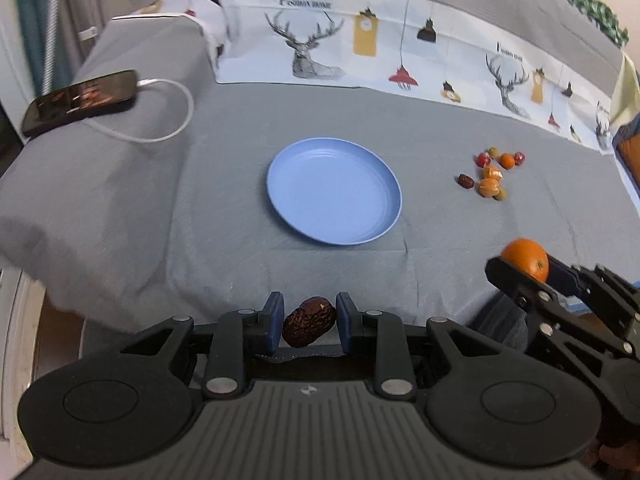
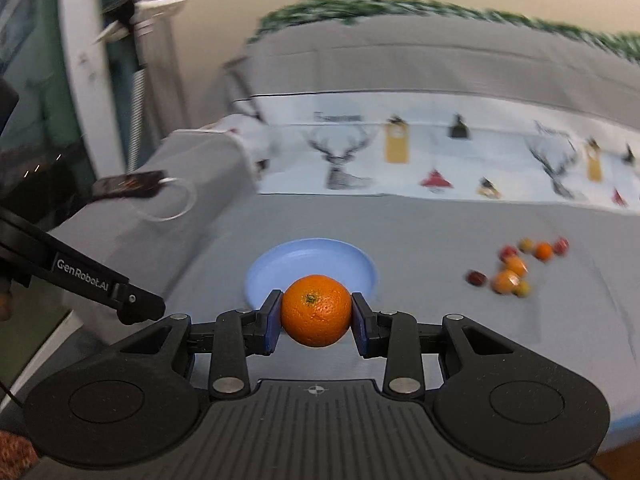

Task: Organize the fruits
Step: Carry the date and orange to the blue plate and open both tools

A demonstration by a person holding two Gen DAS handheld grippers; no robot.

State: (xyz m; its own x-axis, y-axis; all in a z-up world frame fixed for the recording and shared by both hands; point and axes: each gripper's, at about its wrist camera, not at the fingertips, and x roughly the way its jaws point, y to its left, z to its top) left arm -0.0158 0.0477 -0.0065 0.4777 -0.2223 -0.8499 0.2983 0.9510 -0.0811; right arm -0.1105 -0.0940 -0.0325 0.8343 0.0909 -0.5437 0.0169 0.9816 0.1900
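Note:
My left gripper is shut on a wrinkled brown date, held near the table's front edge, short of the blue plate. My right gripper is shut on a whole orange, in front of the blue plate. The right gripper and its orange also show at the right in the left wrist view. A pile of small fruits lies right of the plate: peeled mandarins, a date, red and green pieces. The pile is blurred in the right wrist view.
A grey cloth covers the table. A phone with a white cable lies on a raised grey cushion at the left. A deer-print cloth runs along the back.

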